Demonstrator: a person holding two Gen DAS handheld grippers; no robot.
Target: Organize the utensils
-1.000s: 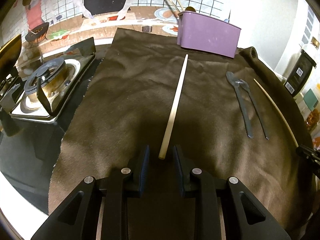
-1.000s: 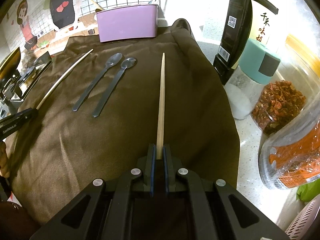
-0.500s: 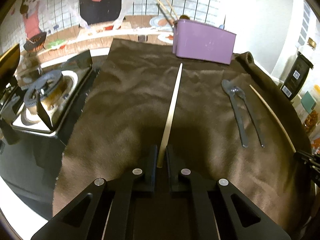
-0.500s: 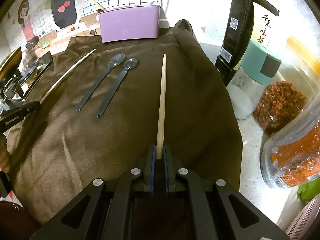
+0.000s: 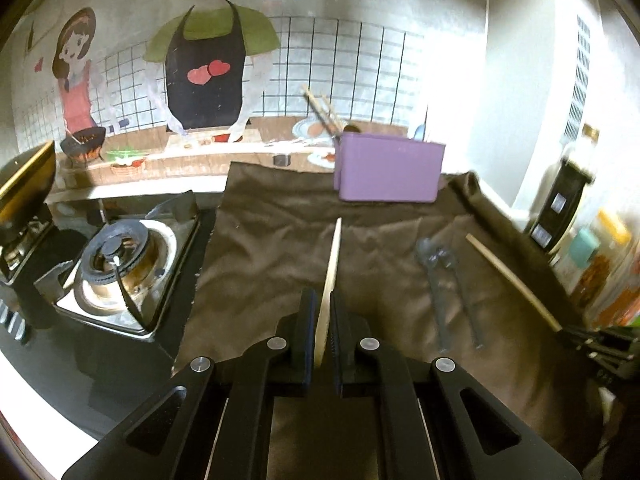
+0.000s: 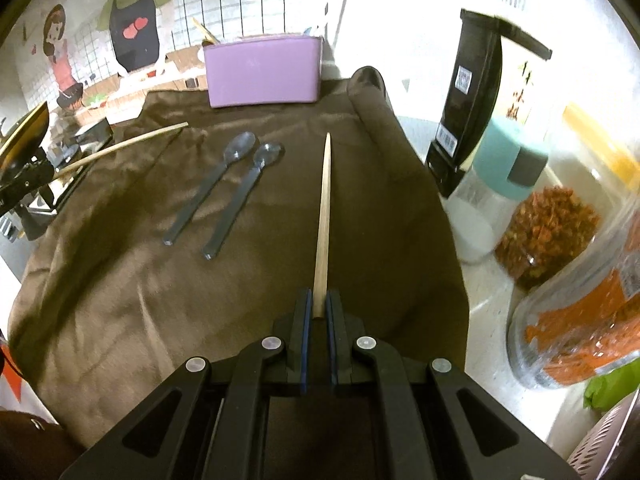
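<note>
Item: pair of wooden chopsticks, one per gripper. Left gripper (image 5: 320,320): jaws drawn nearly together, clamped on the near end of the pale chopstick (image 5: 331,264), which slants up off the brown cloth (image 5: 264,248), its tip toward the far edge. Right gripper (image 6: 317,312): jaws likewise pinched tight on the near end of the darker chopstick (image 6: 324,216), its tip apparently low over the cloth. Two grey spoons (image 6: 224,192): lying side by side on the cloth between the chopsticks, untouched. Purple utensil holder (image 6: 262,72): upright at the far edge of the cloth, already holding some sticks at its left corner. Adjacent: gas burner (image 5: 120,256) left of the cloth; jars and a dark bag (image 6: 472,112) on the right. Step in hand, as judged: both chopsticks picked up, transfer to the holder pending. Next move calls for carrying each stick far, tipping it toward upright over the holder's opening, and releasing; spoons remain afterwards.
</note>
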